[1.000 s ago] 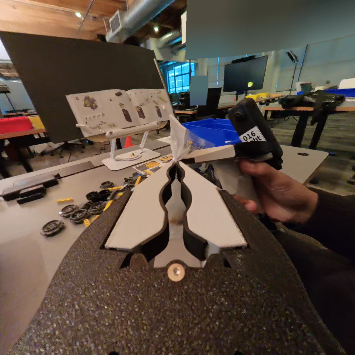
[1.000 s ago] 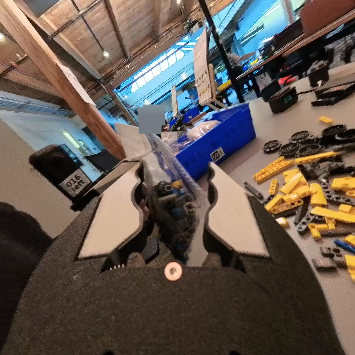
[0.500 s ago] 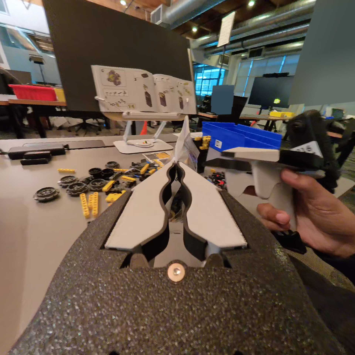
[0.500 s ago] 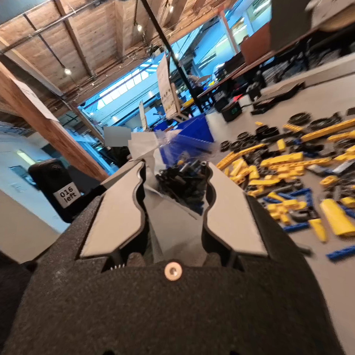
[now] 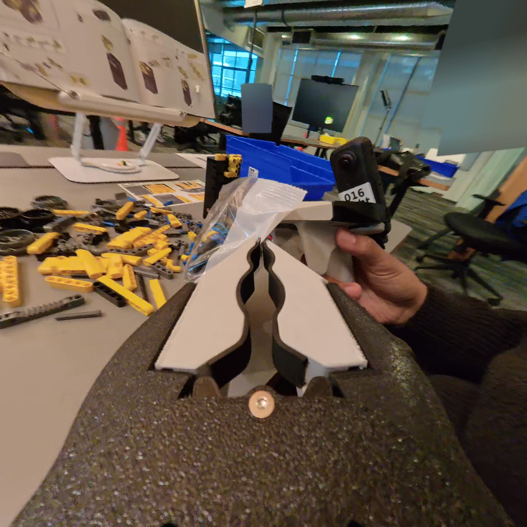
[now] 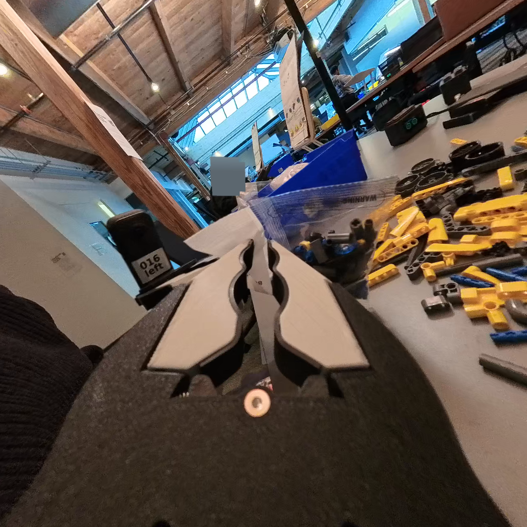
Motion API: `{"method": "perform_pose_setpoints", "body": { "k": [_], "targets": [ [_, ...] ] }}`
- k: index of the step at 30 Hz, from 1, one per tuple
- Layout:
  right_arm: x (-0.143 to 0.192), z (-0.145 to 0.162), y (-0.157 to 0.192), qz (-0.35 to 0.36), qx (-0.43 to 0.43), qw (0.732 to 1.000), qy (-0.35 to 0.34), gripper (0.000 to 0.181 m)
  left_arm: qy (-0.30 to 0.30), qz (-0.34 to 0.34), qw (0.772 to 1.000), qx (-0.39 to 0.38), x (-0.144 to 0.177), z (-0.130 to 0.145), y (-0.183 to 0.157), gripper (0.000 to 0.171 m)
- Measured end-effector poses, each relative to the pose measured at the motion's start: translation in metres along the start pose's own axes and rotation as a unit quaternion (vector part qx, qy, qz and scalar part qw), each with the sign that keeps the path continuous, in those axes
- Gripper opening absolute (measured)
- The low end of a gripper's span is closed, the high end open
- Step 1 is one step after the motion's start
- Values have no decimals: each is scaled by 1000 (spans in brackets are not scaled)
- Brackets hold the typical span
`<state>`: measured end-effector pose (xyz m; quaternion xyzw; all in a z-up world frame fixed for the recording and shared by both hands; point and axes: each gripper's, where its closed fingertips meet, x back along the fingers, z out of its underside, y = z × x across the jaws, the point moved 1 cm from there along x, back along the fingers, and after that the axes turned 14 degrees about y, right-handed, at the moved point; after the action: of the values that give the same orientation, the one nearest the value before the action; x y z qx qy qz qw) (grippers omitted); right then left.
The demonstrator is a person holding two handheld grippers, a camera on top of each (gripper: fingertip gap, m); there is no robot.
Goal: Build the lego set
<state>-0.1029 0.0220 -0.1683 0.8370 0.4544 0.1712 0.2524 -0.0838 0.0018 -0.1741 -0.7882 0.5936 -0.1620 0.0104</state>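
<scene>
Between both grippers, a clear bag (image 5: 251,211) of small pieces is pinched: the left gripper (image 5: 261,242) was clenched already, and the right gripper (image 6: 260,242), wide before, is now clenched on it too.

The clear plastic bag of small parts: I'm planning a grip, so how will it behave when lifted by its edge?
The clear plastic bag looks floppy: its film crumples between the left gripper and right gripper. Loose black and blue pieces pooled inside would probably shift and sag.
</scene>
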Motion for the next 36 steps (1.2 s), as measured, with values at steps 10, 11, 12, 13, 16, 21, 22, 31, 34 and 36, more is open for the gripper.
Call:
{"method": "perform_pose_setpoints", "body": {
  "k": [10, 11, 12, 13, 16, 21, 22, 31, 34, 36],
  "targets": [
    [-2, 3, 13, 4, 56, 998, 33, 0, -37, 90, 995, -18, 40, -12, -9, 3],
    [0, 3, 11, 7, 56, 998, 37, 0, -56, 91, 994, -26, 48, -17, -8, 3],
    [2, 3, 11, 3, 56, 998, 40, 0, -74, 81, 994, -27, 56, -21, -2, 3],
    [4, 4, 12, -3, 56, 998, 43, 0, -89, 69, 993, -26, 62, -25, 4, 3],
    [12, 11, 19, -32, 66, 995, 65, 0, -74, 78, 994, -13, 66, -25, 11, 31],
    [23, 29, 38, -91, 64, 986, 122, 0, 86, 141, 986, 6, 27, 6, 2, 76],
    [25, 32, 41, -94, 68, 985, 130, 0, 88, 149, 985, -4, 22, 7, -2, 76],
    [39, 41, 46, -114, 56, 981, 149, 0, 98, 246, 964, -19, -2, 14, -38, 42],
    [42, 37, 42, -100, 56, 984, 135, 0, 56, 211, 976, -24, 0, 6, -30, 0],
    [43, 36, 37, -77, 67, 986, 131, 0, 60, 208, 976, -16, 1, 9, -28, 0]
  ]
}}
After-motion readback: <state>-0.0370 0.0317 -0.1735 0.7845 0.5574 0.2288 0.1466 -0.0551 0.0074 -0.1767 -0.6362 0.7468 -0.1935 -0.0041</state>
